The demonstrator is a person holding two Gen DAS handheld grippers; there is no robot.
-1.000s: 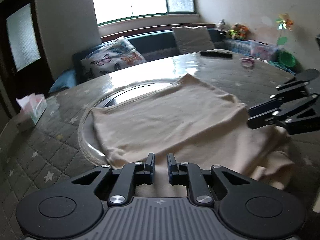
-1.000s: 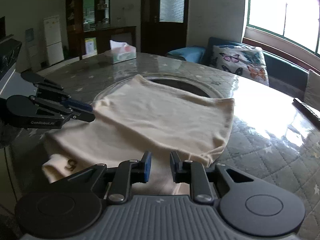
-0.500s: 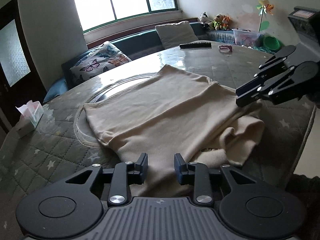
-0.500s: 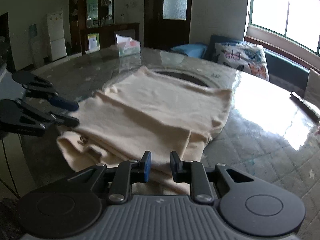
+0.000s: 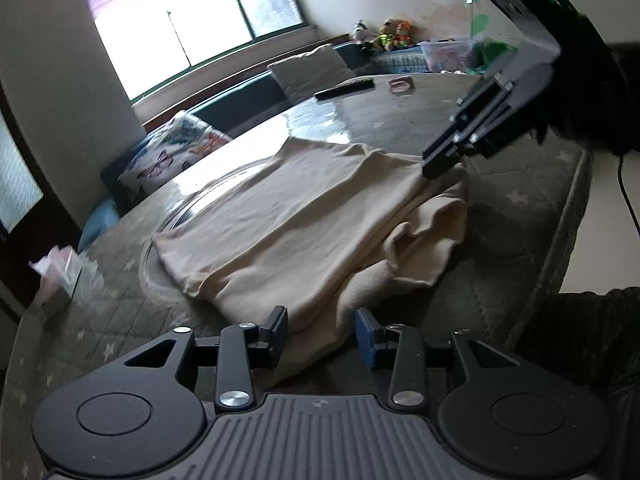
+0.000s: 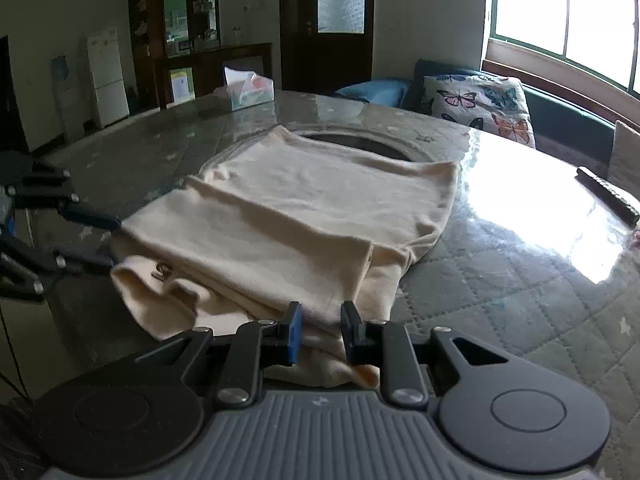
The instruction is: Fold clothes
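While the left gripper [image 5: 321, 332] hangs low over the table's near rim, its jaws have just been opening and now stand well apart, a fold of the cream garment [image 5: 304, 224] lying between them without either pad pressing on it. To its right, a dark ribbed sleeve [image 5: 580, 328] crowds the lower corner of the left wrist view. The right gripper [image 6: 319, 331] has its jaws much closer together, the garment's near hem bunched between them – whether the pads actually pinch the cloth I cannot tell.

Folded over on itself, the garment lies on the quilted, star-patterned table [image 6: 500, 292], its thick layered end toward both grippers and its flat end reaching over the round glass inset [image 6: 360, 142] at the middle. Bare tabletop lies open on both sides of the cloth, and the table edge drops away just behind the left gripper.

Farther off, a tissue box [image 6: 248, 90] stands near the far rim, well clear of the cloth; a dark remote [image 5: 345, 89] and a small pink item [image 5: 401, 83] sit near the window side. Beyond the table – a bench with a butterfly cushion [image 6: 480, 100], soft toys [image 5: 390, 34] and a bright window [image 5: 196, 20].
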